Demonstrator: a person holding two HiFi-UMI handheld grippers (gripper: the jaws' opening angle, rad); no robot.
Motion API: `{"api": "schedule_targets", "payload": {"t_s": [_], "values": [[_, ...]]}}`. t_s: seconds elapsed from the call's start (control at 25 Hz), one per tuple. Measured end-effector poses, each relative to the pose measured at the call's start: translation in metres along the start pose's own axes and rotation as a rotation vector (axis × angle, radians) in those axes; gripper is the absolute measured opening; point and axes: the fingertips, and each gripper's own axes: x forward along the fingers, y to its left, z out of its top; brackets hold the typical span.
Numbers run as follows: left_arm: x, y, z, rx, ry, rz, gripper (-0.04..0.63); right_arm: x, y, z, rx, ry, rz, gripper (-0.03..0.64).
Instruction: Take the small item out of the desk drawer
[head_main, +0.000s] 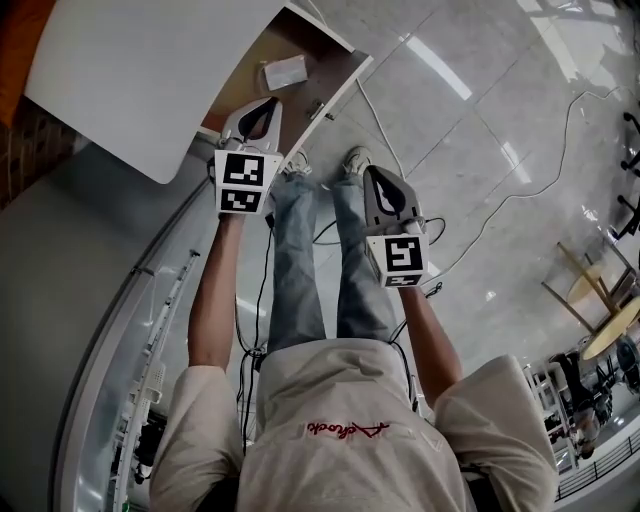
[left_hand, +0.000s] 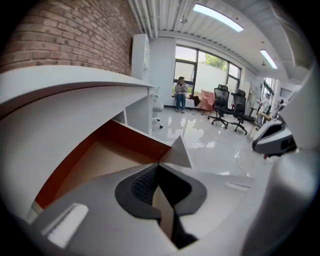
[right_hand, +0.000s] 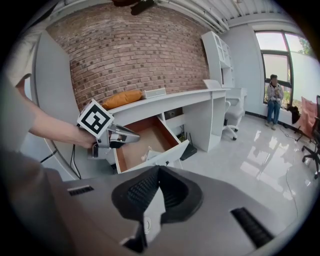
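Observation:
The desk drawer (head_main: 322, 58) stands pulled open under the white desk top (head_main: 140, 70). A small white item (head_main: 285, 72) lies on its wooden floor. My left gripper (head_main: 264, 104) hovers at the drawer's near edge, jaws shut and empty, just short of the item. In the left gripper view the shut left gripper (left_hand: 159, 165) points over the drawer (left_hand: 100, 160); the item is hidden there. My right gripper (head_main: 371, 173) hangs farther back over the floor, shut with nothing in it. The right gripper view shows the right gripper (right_hand: 159, 168), the drawer (right_hand: 135, 147), the item (right_hand: 149, 154) and the left gripper (right_hand: 131, 138).
A brick wall (right_hand: 130, 55) runs behind the desk. Cables (head_main: 560, 150) trail across the glossy floor. The person's legs and shoes (head_main: 352, 160) stand just below the drawer front. Office chairs (left_hand: 227, 105) and a seated person (left_hand: 180, 92) are far off by the windows.

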Motion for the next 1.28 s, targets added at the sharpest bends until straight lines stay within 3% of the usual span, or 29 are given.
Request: {"api": "schedule_targets", "payload": {"t_s": [0.32,0.56,0.72,0.92,1.28], "values": [[0.044,0.003,-0.019,0.310,0.172,-0.016,0.009,0.004,0.000,-0.001,0.016,-0.004,0.021,0.012],[0.068,0.006,-0.025,0.526,0.242,-0.035,0.009,0.003,-0.008,-0.001,0.029,0.001,0.014,0.011],[0.082,0.014,-0.033,0.565,0.297,-0.043,0.009,0.004,-0.010,0.001,0.034,0.001,0.018,0.011],[0.097,0.024,-0.046,0.577,0.375,-0.057,0.086,0.007,-0.012,0.004,0.044,-0.002,0.028,0.011],[0.125,0.036,-0.063,0.594,0.440,-0.047,0.129,0.013,-0.014,0.002,0.049,0.007,0.038,0.012]]}}
